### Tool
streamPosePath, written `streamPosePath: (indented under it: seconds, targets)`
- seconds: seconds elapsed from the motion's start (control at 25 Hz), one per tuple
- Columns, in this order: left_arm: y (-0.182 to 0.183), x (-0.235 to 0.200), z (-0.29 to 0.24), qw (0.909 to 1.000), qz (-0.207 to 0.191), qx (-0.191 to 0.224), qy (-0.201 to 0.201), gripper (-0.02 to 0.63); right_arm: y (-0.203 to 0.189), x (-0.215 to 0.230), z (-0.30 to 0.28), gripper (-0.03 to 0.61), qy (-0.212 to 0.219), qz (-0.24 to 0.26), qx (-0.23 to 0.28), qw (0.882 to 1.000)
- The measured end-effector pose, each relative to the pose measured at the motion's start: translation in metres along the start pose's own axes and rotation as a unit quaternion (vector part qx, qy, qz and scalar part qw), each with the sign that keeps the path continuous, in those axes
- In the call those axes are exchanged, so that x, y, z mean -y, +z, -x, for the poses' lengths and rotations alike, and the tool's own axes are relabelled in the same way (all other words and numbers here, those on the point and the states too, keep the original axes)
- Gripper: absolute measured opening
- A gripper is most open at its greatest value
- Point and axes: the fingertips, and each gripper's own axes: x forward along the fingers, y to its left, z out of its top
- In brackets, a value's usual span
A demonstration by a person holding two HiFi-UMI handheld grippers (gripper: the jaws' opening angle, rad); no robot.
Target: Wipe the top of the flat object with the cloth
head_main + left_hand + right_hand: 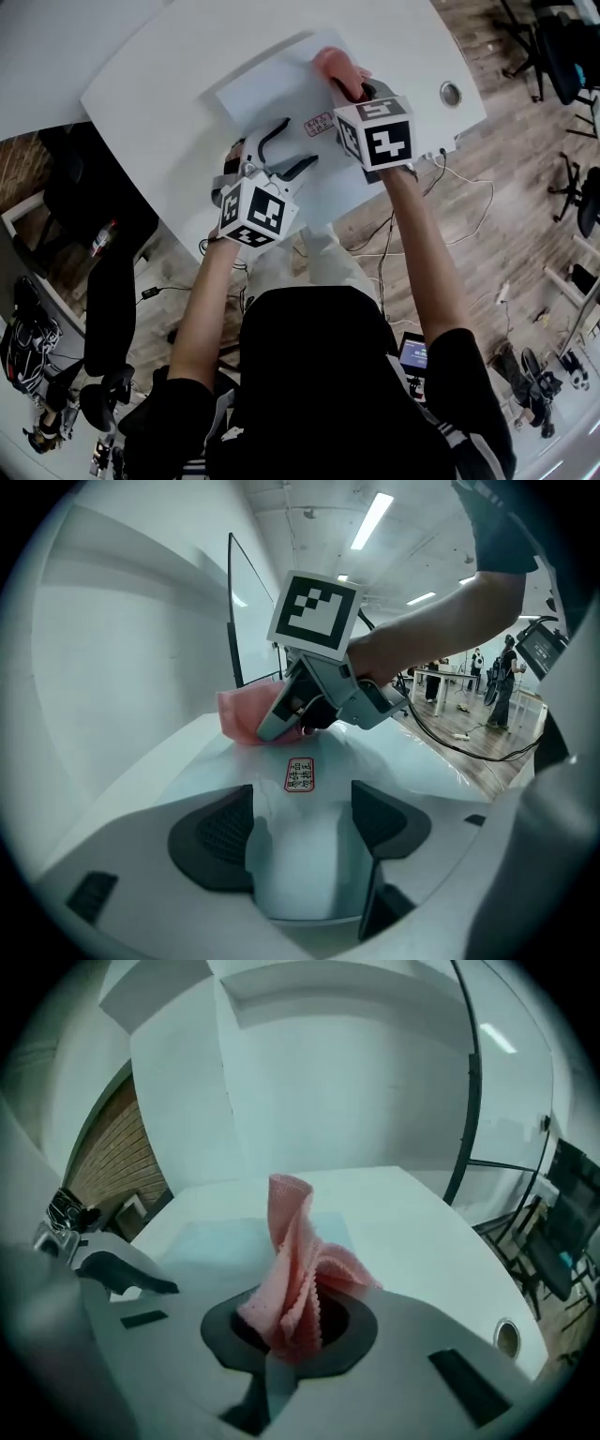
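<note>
The wiping step looks to be in hand. The right gripper [354,89] has its jaws clamped on a bunched pink cloth [336,64], and in the right gripper view the fabric spills up and forward out of the closed jaws. The cloth meets the flat sheet [272,84] at the sheet's far right corner. The sheet itself lies on the white counter [169,56], towards the near edge where the person stands. The left gripper [292,145] has its jaws apart with nothing between them. It sits low over the near part of the sheet, just beside a small red sticker [319,125]. It probably steadies the sheet, though the pale sheet against the pale counter makes contact hard to confirm. The next move calls for dragging the cloth across the sheet's top with steady downward pressure while the left gripper keeps the sheet from sliding.
</note>
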Motion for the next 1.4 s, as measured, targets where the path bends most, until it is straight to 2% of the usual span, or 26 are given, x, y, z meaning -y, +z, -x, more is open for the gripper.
streamPosePath:
  seconds: [0.2, 0.44, 0.56, 0.72, 0.84, 0.92, 1.04, 1.12, 1.4]
  targets:
    - [0.002, -0.003, 0.002, 0.9997, 0.019, -0.012, 0.004, 0.323, -0.003, -0.005, 0.019, 0.046, 0.01, -0.019, 0.008, 1.0]
    - [0.035, -0.026, 0.017, 0.9986, 0.032, 0.021, 0.037, 0.322, 0.009, -0.013, 0.047, 0.046, 0.02, -0.028, 0.024, 0.999]
    - [0.057, -0.038, 0.033, 0.9959, 0.058, 0.049, 0.05, 0.317, 0.023, -0.019, 0.067, 0.046, 0.022, -0.026, 0.041, 0.999]
    - [0.096, -0.055, 0.055, 0.9908, 0.08, 0.092, 0.06, 0.228, 0.052, -0.022, 0.095, 0.046, 0.02, -0.018, 0.075, 0.997]
    - [0.125, -0.068, 0.065, 0.9879, 0.082, 0.114, 0.065, 0.215, 0.077, -0.019, 0.11, 0.046, 0.016, -0.012, 0.099, 0.995]
    - [0.146, -0.076, 0.074, 0.9869, 0.061, 0.128, 0.077, 0.193, 0.091, -0.02, 0.118, 0.046, 0.013, -0.008, 0.111, 0.994]
    - [0.167, -0.086, 0.089, 0.9865, 0.019, 0.123, 0.106, 0.123, 0.108, -0.024, 0.134, 0.046, 0.01, -0.007, 0.13, 0.991]
    - [0.184, -0.095, 0.101, 0.9837, 0.012, 0.133, 0.12, 0.105, 0.119, -0.026, 0.146, 0.046, 0.009, -0.01, 0.146, 0.989]
    - [0.227, -0.11, 0.142, 0.9711, 0.07, 0.195, 0.119, 0.047, 0.15, -0.036, 0.188, 0.046, 0.018, -0.022, 0.195, 0.98]
